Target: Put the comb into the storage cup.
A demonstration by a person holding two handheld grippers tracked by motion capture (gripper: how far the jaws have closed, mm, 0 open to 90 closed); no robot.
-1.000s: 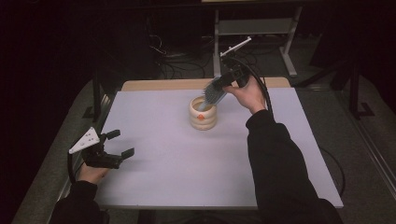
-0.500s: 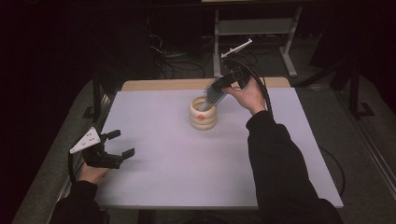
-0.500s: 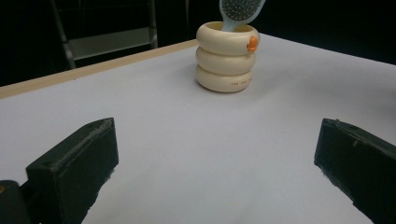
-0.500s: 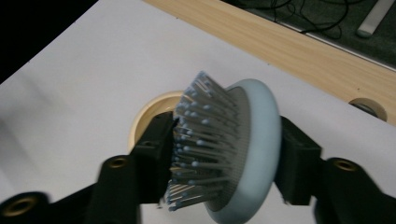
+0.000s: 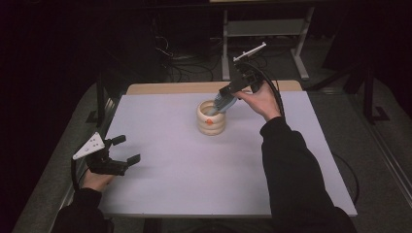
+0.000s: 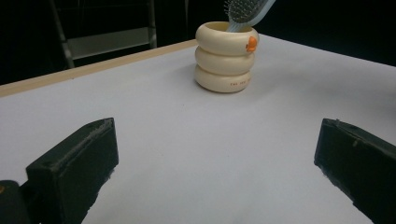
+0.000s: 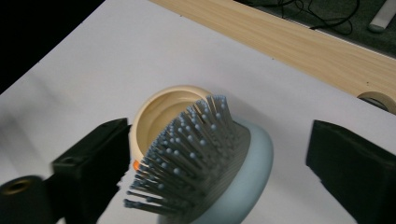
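Now released: my right gripper (image 7: 219, 154) has just been opening, its jaws clear of the hairbrush (image 7: 212, 163), which leans handle-down in the ringed cup (image 5: 212, 118). Withdrawal remains; left gripper (image 5: 122, 151) idles open.

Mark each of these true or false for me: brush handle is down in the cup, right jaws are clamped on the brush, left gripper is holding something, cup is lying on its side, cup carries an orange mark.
1. The pale blue hairbrush with grey bristles has its handle end down in the cream ribbed three-ring cup. True.
2. The right gripper is clamped on the brush. False: its jaws have just been opening and stand apart on either side of the brush head.
3. The left gripper holds something. False: it is open with nothing between its jaws, over the white table.
4. The cup lies on its side. False: it stands upright.
5. The cup carries a small orange mark. True.
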